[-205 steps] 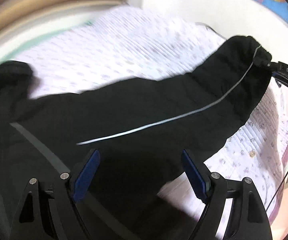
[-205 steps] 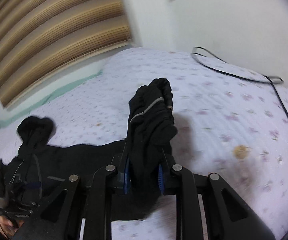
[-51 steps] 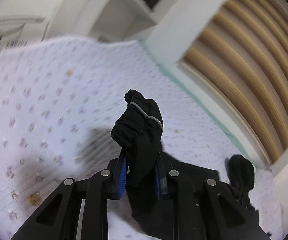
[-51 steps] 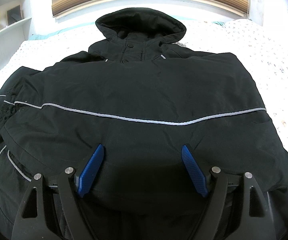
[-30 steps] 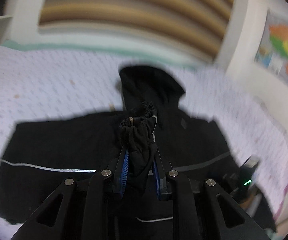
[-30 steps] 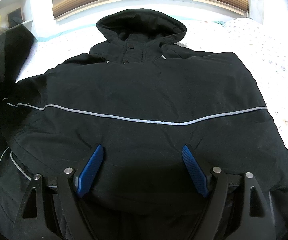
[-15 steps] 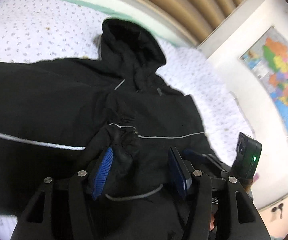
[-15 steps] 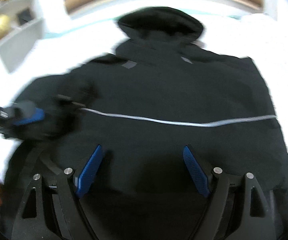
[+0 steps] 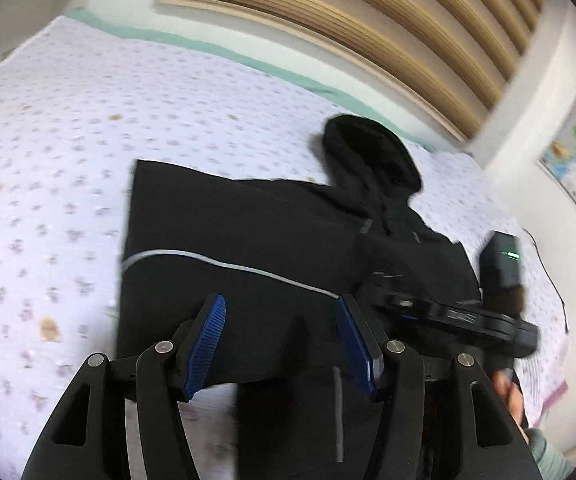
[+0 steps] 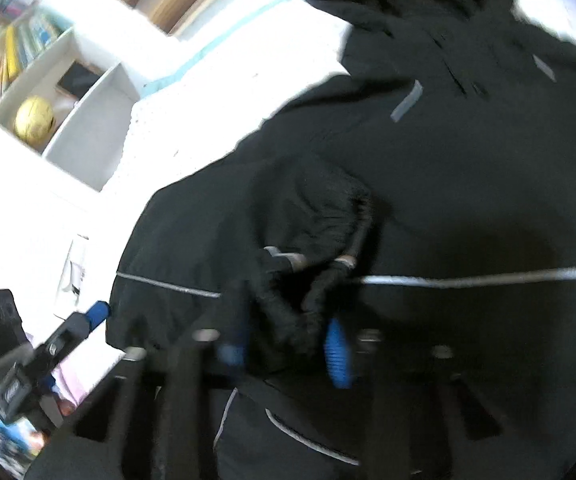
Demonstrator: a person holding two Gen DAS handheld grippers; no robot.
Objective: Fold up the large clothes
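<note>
Pinching gathered black cuff [image 10: 308, 280], right tongs [image 10: 288, 352].

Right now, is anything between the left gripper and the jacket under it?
Nothing visible does. The left gripper hangs open right over the jacket, with only black fabric between its fingers. The right gripper is off to its right, at the sleeve cuff, not in the path.

Black hooded jacket [image 9: 271, 240] flat on bed
</note>
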